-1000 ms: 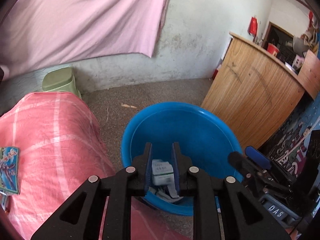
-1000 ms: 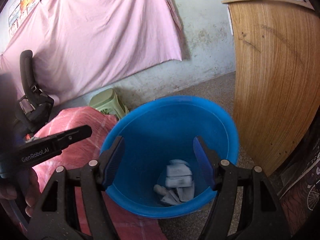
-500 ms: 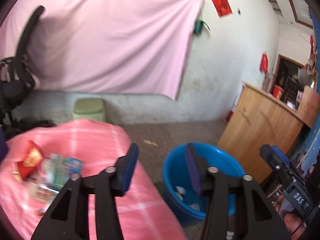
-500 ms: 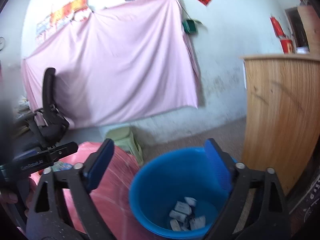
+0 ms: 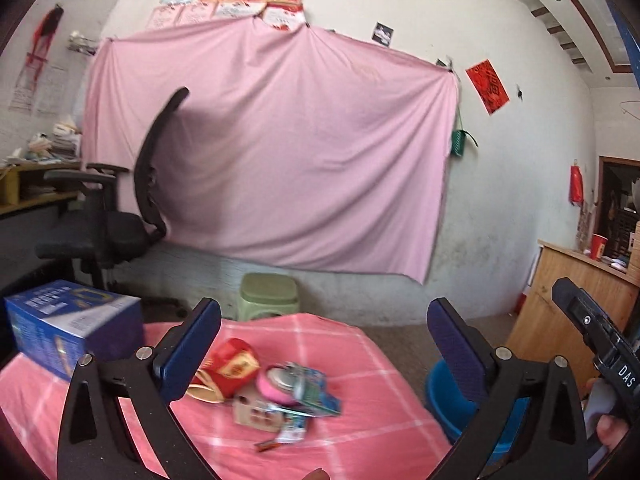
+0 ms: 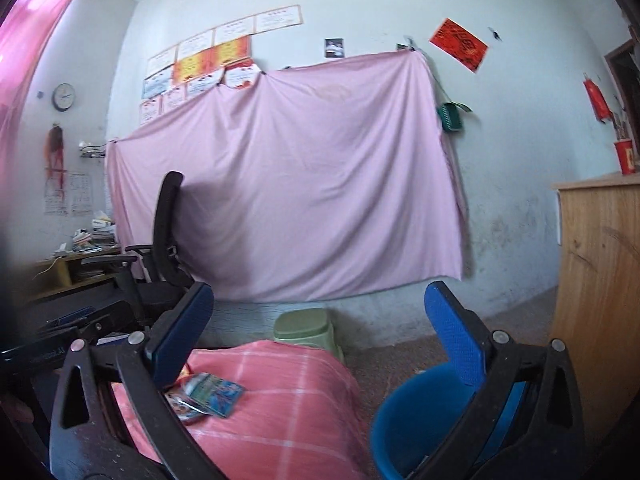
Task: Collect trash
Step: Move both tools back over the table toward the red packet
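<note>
Nearby, left hand-held gripper [image 5: 324,344] and right hand-held gripper [image 6: 318,330] both spread apart, empty, wrapper pile [image 5: 266,388] on pink table [image 5: 380,412], blue box [image 5: 64,328] left of pile, blue bin [image 6: 404,428] right of table, green stool [image 5: 270,294] behind.

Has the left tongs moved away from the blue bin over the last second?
Yes. The left tongs swung up and left: the blue bin now sits low at right, and the trash pile on the pink cloth lies ahead.
</note>
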`<action>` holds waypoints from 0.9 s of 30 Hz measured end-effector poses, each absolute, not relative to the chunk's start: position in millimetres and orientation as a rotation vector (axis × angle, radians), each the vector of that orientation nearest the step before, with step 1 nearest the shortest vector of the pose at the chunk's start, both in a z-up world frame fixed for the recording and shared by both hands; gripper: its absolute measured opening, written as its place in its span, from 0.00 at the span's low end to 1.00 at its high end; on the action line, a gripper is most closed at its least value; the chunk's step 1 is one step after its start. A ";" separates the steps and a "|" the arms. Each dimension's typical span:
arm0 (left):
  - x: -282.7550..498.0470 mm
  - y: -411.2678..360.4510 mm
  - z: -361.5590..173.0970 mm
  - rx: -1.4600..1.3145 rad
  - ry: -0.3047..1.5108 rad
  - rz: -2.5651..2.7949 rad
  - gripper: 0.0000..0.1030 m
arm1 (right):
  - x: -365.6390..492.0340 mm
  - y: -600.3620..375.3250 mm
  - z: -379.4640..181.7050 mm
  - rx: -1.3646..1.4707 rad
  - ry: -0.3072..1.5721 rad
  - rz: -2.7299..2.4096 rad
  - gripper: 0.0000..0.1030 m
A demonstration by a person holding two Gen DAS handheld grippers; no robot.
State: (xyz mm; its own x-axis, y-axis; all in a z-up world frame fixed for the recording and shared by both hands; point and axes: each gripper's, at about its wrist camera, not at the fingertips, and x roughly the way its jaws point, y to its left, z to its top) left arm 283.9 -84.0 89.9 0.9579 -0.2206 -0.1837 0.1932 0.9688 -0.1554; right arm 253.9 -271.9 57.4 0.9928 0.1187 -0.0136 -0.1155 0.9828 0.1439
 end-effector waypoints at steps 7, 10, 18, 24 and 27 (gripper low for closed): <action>262.5 -39.7 85.2 -0.112 0.113 -0.116 0.98 | 250.9 -221.4 56.7 0.062 -0.002 0.178 1.00; 258.1 -22.7 79.6 -0.093 0.094 -0.085 0.98 | 253.5 -206.5 54.0 0.029 0.002 0.189 1.00; 266.3 14.9 43.2 -0.101 0.172 -0.041 0.98 | 274.1 -178.8 39.4 -0.034 0.068 0.215 1.00; 287.9 29.7 23.7 -0.106 0.271 -0.038 0.98 | 296.1 -160.9 24.3 -0.084 0.158 0.233 1.00; 303.6 29.4 17.3 -0.093 0.322 -0.054 0.98 | 306.8 -155.4 17.8 -0.104 0.213 0.238 1.00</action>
